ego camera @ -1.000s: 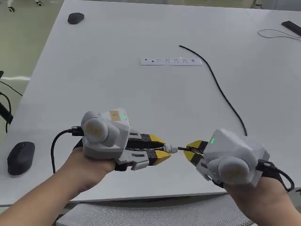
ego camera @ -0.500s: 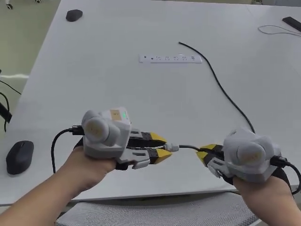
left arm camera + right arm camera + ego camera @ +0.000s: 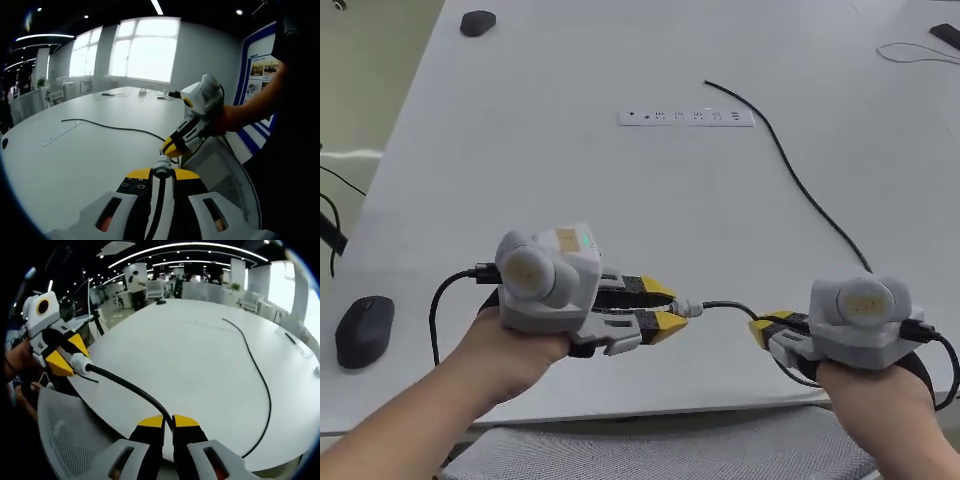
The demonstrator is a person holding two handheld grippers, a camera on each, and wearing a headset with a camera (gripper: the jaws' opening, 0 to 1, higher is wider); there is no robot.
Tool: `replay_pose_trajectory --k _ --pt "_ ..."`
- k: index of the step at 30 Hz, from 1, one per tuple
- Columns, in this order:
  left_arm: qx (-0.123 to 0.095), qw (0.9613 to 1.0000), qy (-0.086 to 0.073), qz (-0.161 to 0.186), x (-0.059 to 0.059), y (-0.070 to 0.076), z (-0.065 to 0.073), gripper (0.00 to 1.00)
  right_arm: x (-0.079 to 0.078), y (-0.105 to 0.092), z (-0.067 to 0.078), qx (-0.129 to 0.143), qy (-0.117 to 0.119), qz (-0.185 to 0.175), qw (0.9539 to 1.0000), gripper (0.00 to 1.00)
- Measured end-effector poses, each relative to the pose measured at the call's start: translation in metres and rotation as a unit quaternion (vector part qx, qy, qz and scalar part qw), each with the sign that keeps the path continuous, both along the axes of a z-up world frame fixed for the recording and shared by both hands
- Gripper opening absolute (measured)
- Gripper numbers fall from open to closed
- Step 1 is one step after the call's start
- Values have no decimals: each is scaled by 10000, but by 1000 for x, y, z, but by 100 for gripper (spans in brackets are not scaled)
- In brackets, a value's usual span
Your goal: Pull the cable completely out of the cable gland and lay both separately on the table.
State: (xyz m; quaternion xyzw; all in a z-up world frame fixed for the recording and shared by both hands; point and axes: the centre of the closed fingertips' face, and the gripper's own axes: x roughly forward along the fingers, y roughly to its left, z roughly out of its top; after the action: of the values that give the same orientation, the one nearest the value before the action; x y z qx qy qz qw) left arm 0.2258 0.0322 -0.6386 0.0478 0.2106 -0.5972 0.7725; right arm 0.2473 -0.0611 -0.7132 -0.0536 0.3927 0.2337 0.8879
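Your left gripper (image 3: 670, 308) has its yellow-tipped fingers (image 3: 664, 322) pressed in on the small pale plastic cable gland (image 3: 688, 309), whose round end pokes out just past the tips. Your right gripper (image 3: 760, 327) has its own fingers (image 3: 151, 423) pinching the thin black cable (image 3: 728, 305) a short way from the gland. The right gripper view shows that stretch arcing loosely from the gland to your tips. Both things hang in the air over the near edge of the table, touching nothing but your fingers.

The cable runs straight into the gland, so I judge the pull to be under way but not finished. How much cable sits inside the gland I cannot tell. Beyond your right hand the rest of the cable trails away across the table, its far end lying near the long white power strip (image 3: 686, 118). You have yet to draw the end clear of the gland and then set the two down apart from each other.

The wide matt white table (image 3: 520, 170) also carries:
- a black computer mouse (image 3: 364, 330) near your left arm
- a second dark mouse (image 3: 478, 22) at the far left
- a thin pale wire (image 3: 910, 50) at the far right

A grey mesh chair (image 3: 650, 455) sits just under the near edge. Around you is an open office with large bright windows, strip ceiling lights and a blue wall panel (image 3: 260, 75).
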Motion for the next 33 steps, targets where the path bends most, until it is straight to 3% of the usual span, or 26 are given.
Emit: replay_pose_trajectory --k 7,8,9,11,16,20,22,26,30,33 --pt "-5 10000 20 21 5 4 -1 15 4 0 6 -89 -205 153 9996 1" --pt "-7 10000 12 24 6 4 0 15 4 0 6 -66 -200 145 9997 2" --pt "-29 10000 28 38 8 5 1 15 1 1 5 56 -15 97 9999 2" --pt "-53 10000 48 61 11 6 2 15 3 0 9 16 -148 134 9998 2" --pt "-71 9998 137 89 14 7 -1 15 1 6 15 152 -37 242 9996 4" --pt "-85 9996 242 79 14 7 -2 15 1 25 28 252 -119 618 9977 18" --pt "-107 9997 212 59 14 6 -2 15 2 35 40 -17 -412 1039 9937 20" --pt "-135 9996 248 60 16 6 -1 15 2 62 55 -588 -906 1933 9752 20" --pt "-151 9995 284 49 17 7 -1 15 1 81 58 -849 -1079 2397 9611 17" --pt "-151 9995 279 46 18 7 -1 15 0 86 58 -890 -1083 2495 9582 11"
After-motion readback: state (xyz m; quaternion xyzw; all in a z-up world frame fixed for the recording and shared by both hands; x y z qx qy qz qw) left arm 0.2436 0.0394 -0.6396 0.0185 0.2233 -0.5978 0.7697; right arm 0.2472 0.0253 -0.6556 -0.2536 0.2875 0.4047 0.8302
